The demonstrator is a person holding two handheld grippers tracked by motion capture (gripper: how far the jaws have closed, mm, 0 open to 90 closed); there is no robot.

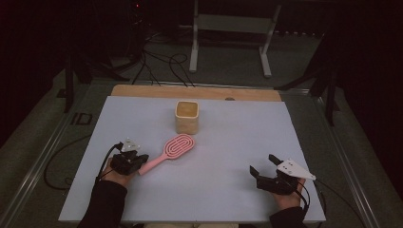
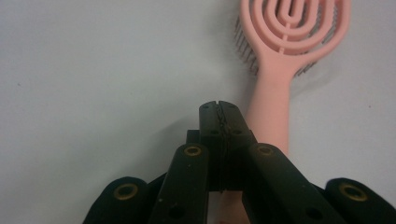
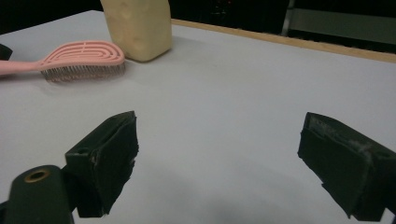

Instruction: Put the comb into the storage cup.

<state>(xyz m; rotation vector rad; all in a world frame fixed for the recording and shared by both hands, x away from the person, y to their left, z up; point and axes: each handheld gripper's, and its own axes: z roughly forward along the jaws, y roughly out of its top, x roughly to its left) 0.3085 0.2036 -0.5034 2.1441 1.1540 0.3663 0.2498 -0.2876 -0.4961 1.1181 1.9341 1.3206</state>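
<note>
A pink hairbrush point(image 1: 177, 147) lies bristles down on the pale table mat point(image 1: 228, 152), its handle pointing to the lower left. My left gripper point(image 1: 141, 159) sits at the end of that handle, held by a hand in a dark sleeve. In the left gripper view its jaws point(image 2: 219, 110) are pressed together with nothing between them, and the hairbrush point(image 2: 280, 70) handle runs just beside and under the right jaw. My right gripper point(image 1: 263, 164) rests at the lower right, open and empty point(image 3: 219, 158). The hairbrush point(image 3: 84, 57) lies far off at its upper left.
A cream square container point(image 1: 187, 117) stands upright just behind the brush head, and appears as the container point(image 3: 137, 28) in the right gripper view. A wooden strip point(image 1: 142, 90) borders the mat's far edge. Beyond it are floor cables point(image 1: 161, 66) and a white stand point(image 1: 195, 42).
</note>
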